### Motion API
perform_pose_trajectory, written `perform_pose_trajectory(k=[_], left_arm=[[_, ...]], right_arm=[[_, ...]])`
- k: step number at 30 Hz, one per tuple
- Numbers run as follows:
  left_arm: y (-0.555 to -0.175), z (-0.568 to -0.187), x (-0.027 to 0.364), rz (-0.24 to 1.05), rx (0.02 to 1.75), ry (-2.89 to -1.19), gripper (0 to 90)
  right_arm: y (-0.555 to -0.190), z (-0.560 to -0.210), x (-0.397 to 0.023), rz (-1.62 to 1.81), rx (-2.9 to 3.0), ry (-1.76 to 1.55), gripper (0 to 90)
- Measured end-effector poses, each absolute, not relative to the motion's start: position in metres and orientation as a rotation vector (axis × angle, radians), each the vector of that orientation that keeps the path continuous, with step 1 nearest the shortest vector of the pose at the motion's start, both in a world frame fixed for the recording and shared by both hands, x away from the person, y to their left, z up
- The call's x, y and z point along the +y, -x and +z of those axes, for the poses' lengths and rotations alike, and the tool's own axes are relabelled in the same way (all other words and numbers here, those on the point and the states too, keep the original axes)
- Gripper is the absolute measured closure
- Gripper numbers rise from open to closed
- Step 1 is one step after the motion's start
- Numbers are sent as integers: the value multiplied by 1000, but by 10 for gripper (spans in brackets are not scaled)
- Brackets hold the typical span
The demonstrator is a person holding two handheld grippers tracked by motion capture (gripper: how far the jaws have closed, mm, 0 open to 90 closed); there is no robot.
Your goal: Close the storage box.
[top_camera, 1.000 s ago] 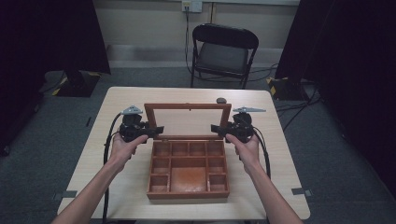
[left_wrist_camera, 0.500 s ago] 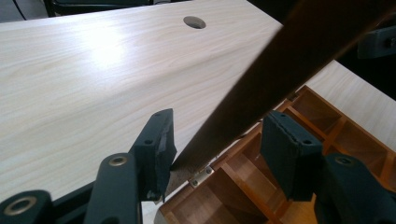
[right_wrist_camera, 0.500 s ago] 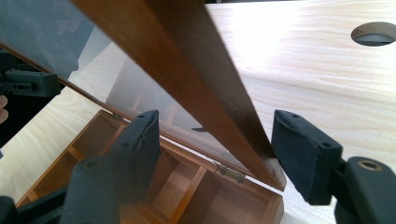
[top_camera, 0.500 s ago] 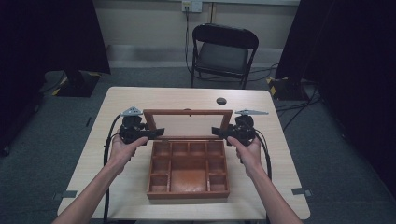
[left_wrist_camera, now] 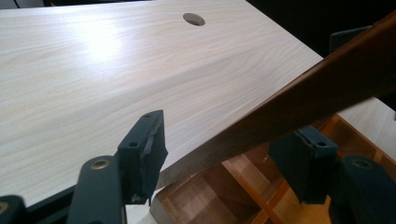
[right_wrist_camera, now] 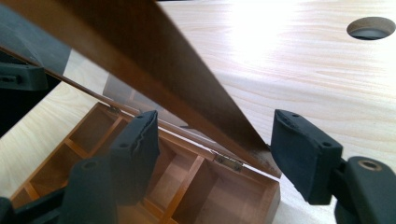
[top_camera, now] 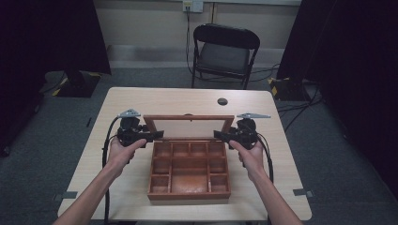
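box (top_camera: 189,174) of brown wood, compartmented, glass lid (top_camera: 188,127) raised between both gaping tools (top_camera: 156,135) (top_camera: 217,135).

Lid (top_camera: 188,126) of the wooden box (top_camera: 189,174) has tipped further back since a second ago; we've moved both the left gripper (top_camera: 157,135) and right gripper (top_camera: 217,135) slightly down and toward us with its side rails.

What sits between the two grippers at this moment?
In the high view, the box's hinged lid, a wooden frame with a clear pane, spans the stretch between the left gripper and right gripper, each at one side rail.
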State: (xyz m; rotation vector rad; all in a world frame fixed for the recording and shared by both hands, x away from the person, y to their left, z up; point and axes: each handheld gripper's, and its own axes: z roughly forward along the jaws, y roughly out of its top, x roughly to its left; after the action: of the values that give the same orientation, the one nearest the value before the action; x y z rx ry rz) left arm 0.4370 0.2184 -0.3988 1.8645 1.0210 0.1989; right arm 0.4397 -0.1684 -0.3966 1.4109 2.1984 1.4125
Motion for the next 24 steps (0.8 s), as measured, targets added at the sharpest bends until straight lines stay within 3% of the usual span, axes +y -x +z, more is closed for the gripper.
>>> perform_pose_trajectory(k=[10, 13, 15, 24], left_arm=[[-431, -403, 219, 229, 1045, -1902, 380], [-432, -404, 222, 230, 1072, -1893, 364], [-433, -404, 224, 227, 1079, -1885, 367], [-430, -406, 222, 209, 1044, -1906, 442]], right_arm=[[-430, -399, -173, 1388, 2213, -1416, 305], [-427, -401, -175, 1373, 2210, -1397, 395], [-425, -404, -173, 1370, 2210, -1396, 379], [-424, -406, -172, 1350, 2224, -1414, 385]])
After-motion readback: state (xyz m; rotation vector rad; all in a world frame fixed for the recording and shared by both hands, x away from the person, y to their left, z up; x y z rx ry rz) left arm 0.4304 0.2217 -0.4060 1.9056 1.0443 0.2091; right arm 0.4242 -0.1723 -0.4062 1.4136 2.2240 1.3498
